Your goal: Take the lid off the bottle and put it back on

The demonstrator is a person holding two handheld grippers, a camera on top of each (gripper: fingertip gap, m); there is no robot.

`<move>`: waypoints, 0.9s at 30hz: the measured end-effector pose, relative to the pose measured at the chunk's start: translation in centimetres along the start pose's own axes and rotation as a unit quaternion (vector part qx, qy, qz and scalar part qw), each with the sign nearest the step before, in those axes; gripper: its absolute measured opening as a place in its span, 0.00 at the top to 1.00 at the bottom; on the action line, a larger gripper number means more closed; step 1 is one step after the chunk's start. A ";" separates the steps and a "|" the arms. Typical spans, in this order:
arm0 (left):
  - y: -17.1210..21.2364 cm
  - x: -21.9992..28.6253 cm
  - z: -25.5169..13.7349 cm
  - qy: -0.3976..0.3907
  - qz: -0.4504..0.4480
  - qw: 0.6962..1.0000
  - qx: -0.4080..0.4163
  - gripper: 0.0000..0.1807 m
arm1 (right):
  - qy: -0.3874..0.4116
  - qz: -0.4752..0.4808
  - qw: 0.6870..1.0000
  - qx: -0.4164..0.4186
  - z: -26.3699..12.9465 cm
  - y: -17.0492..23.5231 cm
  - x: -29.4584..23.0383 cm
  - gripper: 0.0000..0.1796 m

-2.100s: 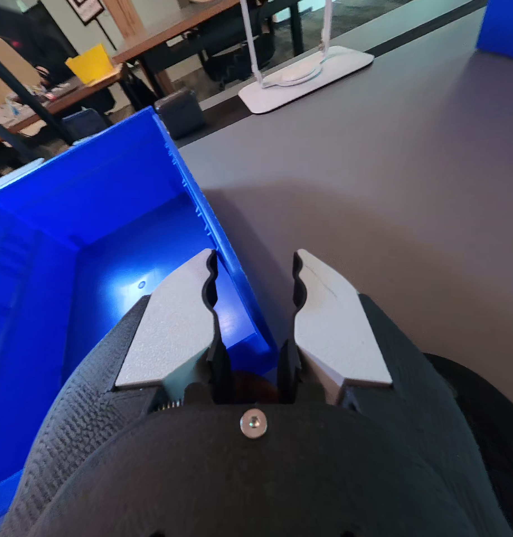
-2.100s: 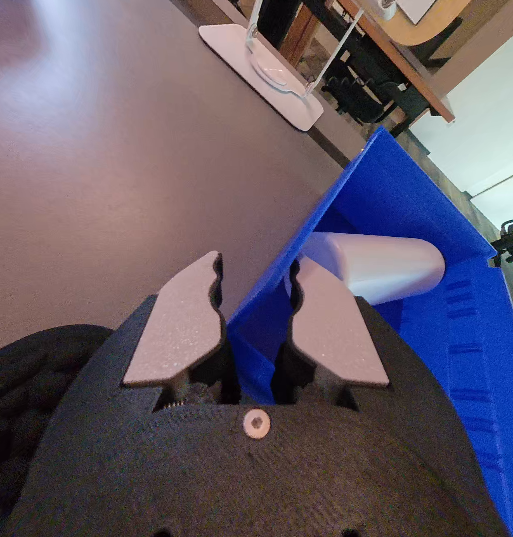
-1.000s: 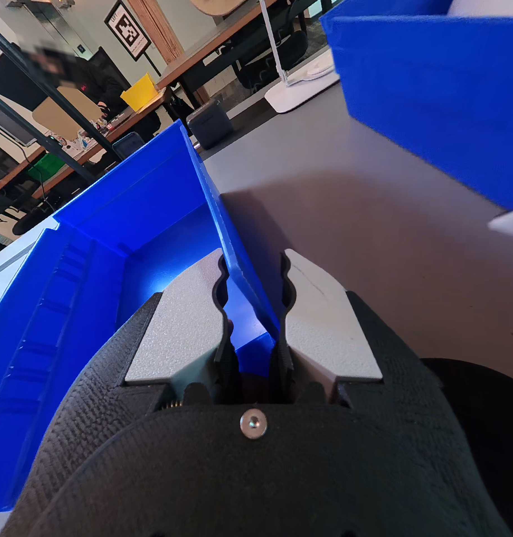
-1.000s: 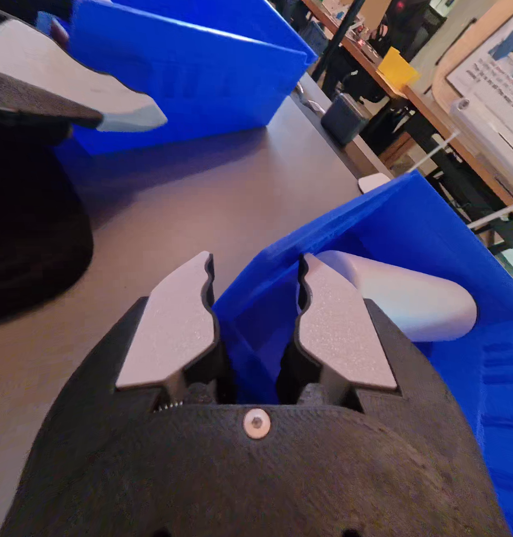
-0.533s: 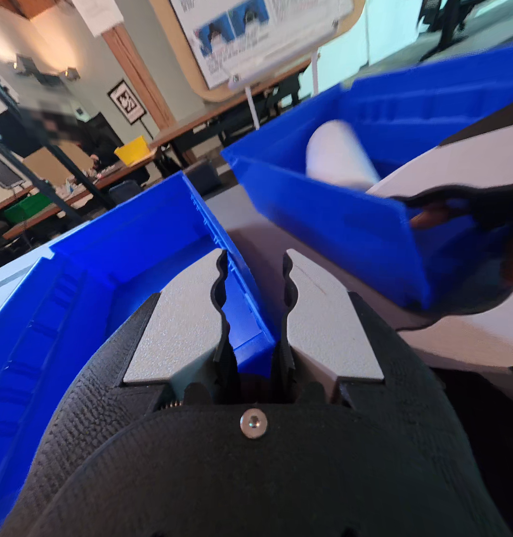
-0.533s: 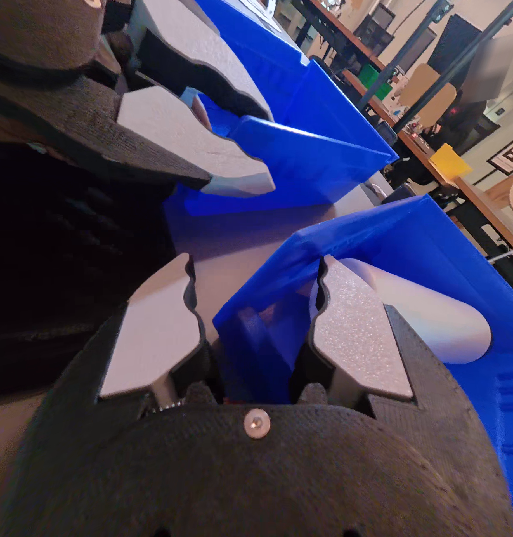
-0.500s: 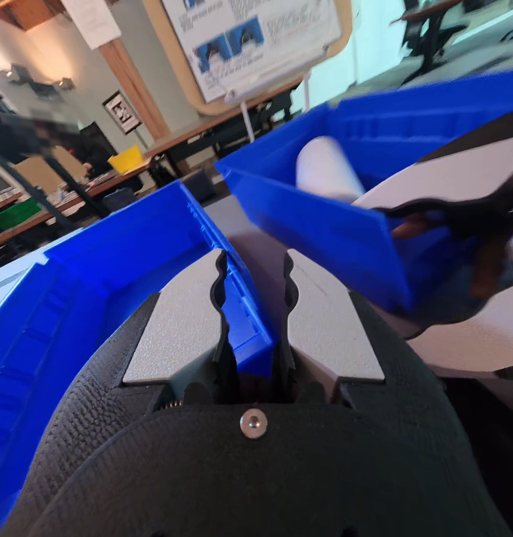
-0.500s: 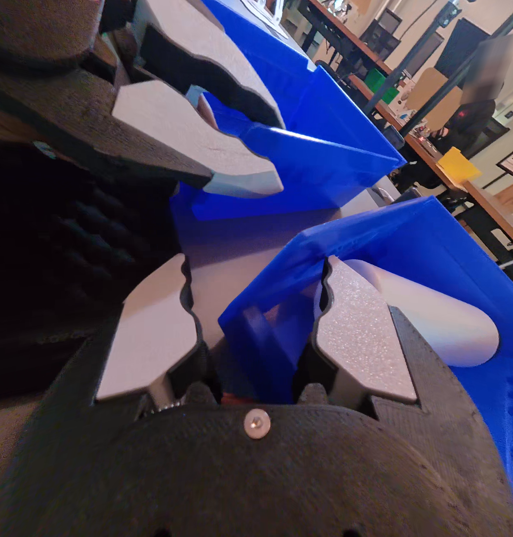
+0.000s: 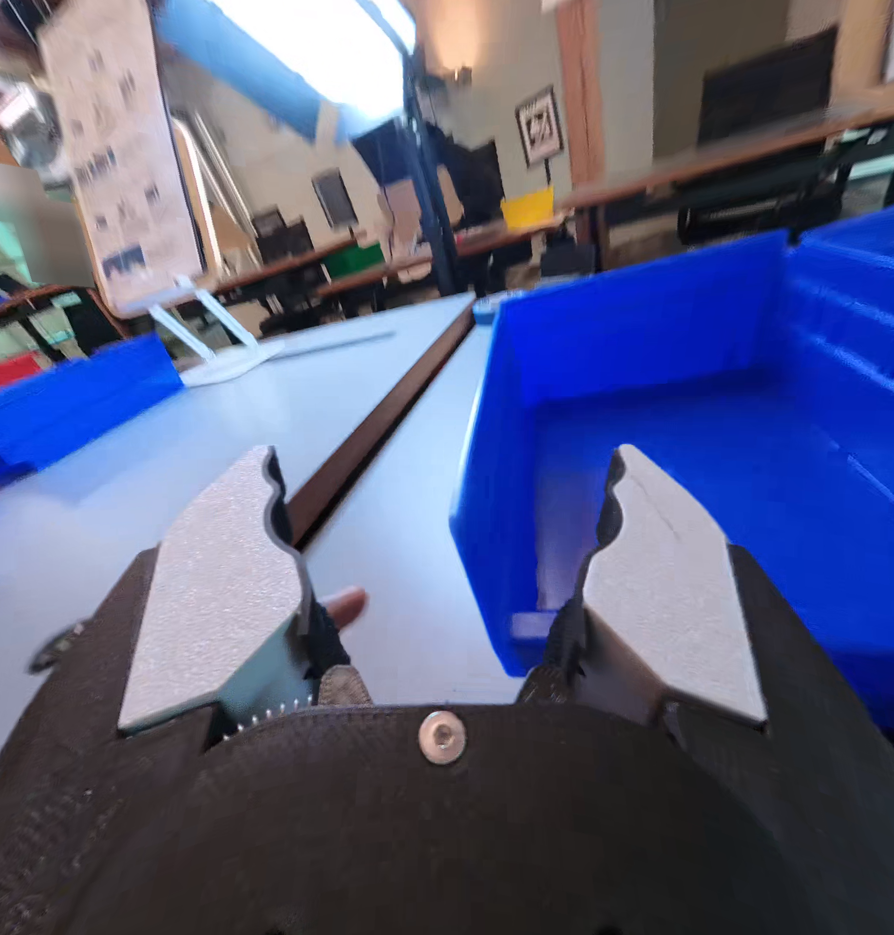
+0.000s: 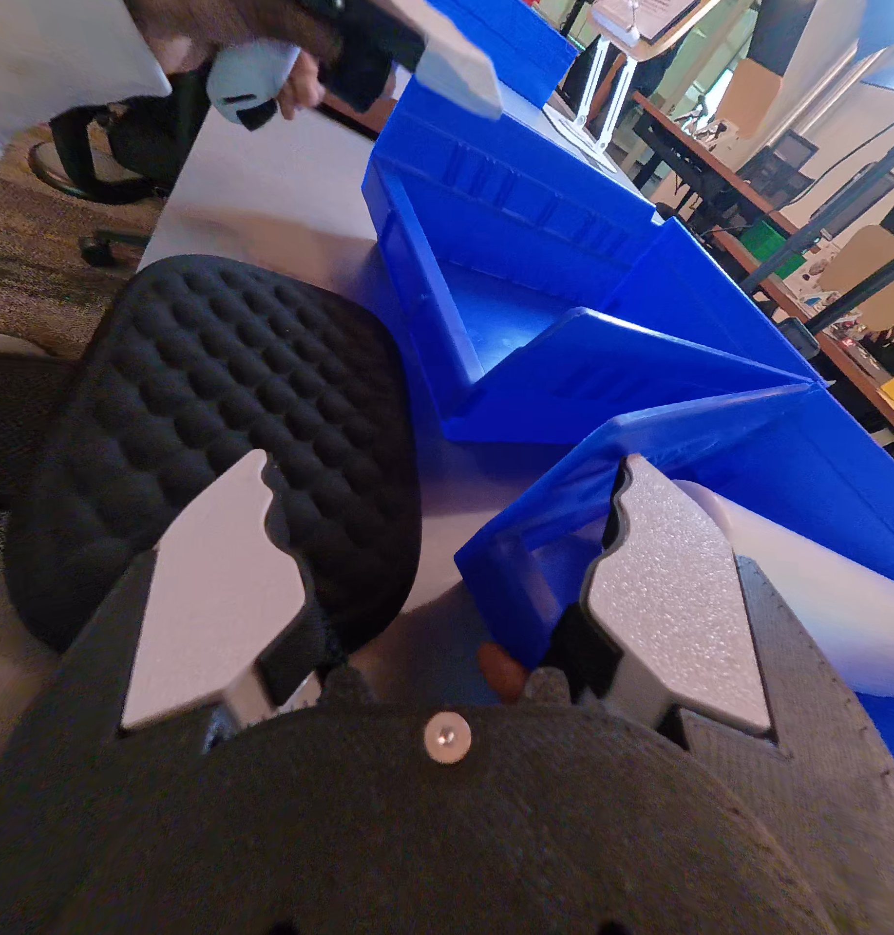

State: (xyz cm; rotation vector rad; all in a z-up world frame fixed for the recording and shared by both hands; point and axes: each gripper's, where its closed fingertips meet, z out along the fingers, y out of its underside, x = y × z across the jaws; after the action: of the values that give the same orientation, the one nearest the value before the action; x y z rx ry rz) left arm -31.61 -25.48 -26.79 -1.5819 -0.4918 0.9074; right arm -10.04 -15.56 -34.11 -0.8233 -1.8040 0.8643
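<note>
Both claws have let go of the bin walls: the left claw (image 9: 442, 498) and right claw (image 10: 444, 501) now gape wide, holding nothing. The white bottle (image 10: 809, 597) lies in the near blue bin (image 10: 551, 511) (lid hidden), so grasping it comes next

A grey table (image 10: 262, 187) is carrying two blue bins (image 10: 510, 227) (image 10: 738, 455) at frame right and a black dimpled pad (image 10: 222, 405) at centre left.
</note>
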 end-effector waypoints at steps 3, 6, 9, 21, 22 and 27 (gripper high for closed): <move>3.7 1.6 1.6 0.080 -0.062 0.993 -0.057 0.36 | 0.004 0.005 1.000 0.016 -0.3 -0.4 0.2 0.34; 4.5 2.2 3.3 0.115 -0.118 0.983 -0.080 0.42 | 0.007 0.008 0.999 0.031 -0.6 -0.7 0.3 0.36; 4.3 1.8 5.0 0.108 -0.121 0.984 -0.070 0.55 | 0.010 0.002 0.999 0.036 -0.7 -0.8 0.3 0.37; 3.7 1.8 5.4 0.106 -0.147 0.983 -0.043 0.97 | 0.067 0.040 0.989 0.129 -3.0 -3.0 2.5 0.52; 3.4 1.4 5.2 0.098 -0.153 0.983 -0.030 0.97 | 0.069 0.047 0.988 0.130 -3.1 -2.9 2.7 0.53; 1.0 -0.6 3.0 0.047 -0.181 0.980 0.068 0.98 | 0.075 0.046 0.988 0.126 -3.1 -2.8 2.8 0.55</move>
State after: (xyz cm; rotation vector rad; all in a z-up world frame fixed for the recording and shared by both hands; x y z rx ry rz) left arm -34.44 -24.22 -27.60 -1.3467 -0.6137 0.5731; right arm -8.56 -14.04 -29.54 -0.7883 -1.5000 1.0385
